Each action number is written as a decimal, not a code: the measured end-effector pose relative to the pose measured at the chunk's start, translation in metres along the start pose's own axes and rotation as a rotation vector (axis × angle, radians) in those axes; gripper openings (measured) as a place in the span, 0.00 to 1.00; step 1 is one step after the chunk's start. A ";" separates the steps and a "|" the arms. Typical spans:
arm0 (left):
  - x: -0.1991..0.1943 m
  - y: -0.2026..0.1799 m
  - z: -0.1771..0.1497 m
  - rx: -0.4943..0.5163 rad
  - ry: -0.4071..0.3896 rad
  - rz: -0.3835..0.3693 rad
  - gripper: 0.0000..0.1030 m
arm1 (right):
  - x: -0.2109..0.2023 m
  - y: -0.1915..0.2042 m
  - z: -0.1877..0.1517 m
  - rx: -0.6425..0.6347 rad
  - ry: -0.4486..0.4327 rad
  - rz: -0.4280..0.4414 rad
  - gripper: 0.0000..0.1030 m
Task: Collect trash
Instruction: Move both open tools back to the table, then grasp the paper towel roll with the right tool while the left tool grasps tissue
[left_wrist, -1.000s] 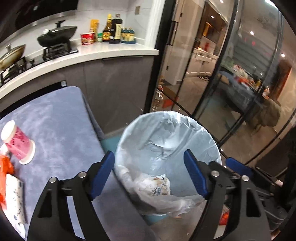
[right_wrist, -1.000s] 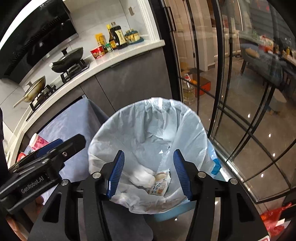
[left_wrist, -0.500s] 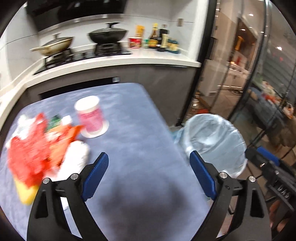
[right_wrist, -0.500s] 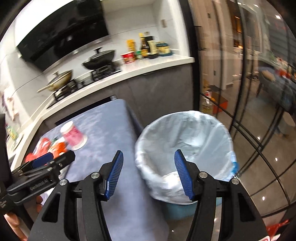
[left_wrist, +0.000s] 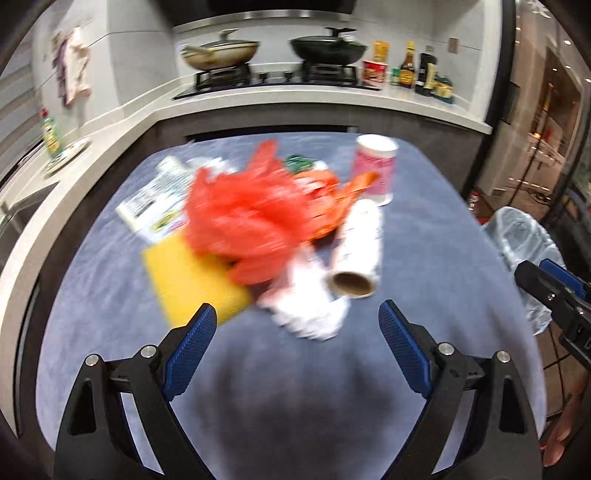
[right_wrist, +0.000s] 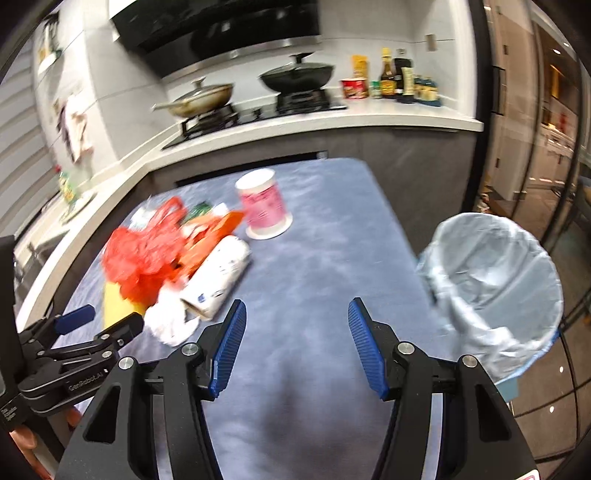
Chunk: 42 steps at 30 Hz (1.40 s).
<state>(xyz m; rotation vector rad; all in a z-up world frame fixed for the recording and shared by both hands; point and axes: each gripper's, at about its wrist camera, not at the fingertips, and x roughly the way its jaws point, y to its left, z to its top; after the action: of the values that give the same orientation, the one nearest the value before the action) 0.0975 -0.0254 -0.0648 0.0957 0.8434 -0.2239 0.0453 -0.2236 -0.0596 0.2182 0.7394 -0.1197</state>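
Observation:
A heap of trash lies on the blue-grey table (left_wrist: 295, 387): a crumpled red plastic bag (left_wrist: 247, 218), an orange wrapper (left_wrist: 332, 199), a white paper roll (left_wrist: 360, 251), crumpled white tissue (left_wrist: 306, 306), a yellow flat piece (left_wrist: 192, 277), a printed package (left_wrist: 155, 199) and a pink cup (left_wrist: 375, 168) upside down. My left gripper (left_wrist: 295, 343) is open and empty, short of the heap. My right gripper (right_wrist: 295, 347) is open and empty over bare table, right of the paper roll (right_wrist: 218, 277). The lined trash bin (right_wrist: 491, 291) stands off the table's right edge.
A kitchen counter (right_wrist: 332, 118) with two pans on a hob and several bottles runs behind the table. Glass doors (right_wrist: 535, 147) are at the right. The left gripper also shows at the lower left of the right wrist view (right_wrist: 74, 354).
Both grippers have swung left, away from the bin and toward the trash heap on the table. Both stay open and empty.

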 end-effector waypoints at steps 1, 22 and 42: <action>-0.001 0.006 -0.003 -0.011 0.004 0.003 0.83 | 0.006 0.010 -0.002 -0.015 0.010 0.012 0.55; 0.021 0.075 -0.021 -0.143 0.059 0.068 0.83 | 0.098 0.103 -0.013 -0.178 0.083 -0.003 0.47; 0.030 0.055 -0.018 -0.122 0.076 -0.001 0.83 | 0.102 0.075 -0.003 -0.092 0.043 -0.042 0.09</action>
<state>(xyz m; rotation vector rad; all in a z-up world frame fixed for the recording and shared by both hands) 0.1171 0.0259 -0.0995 -0.0104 0.9312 -0.1706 0.1325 -0.1529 -0.1192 0.1173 0.7907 -0.1210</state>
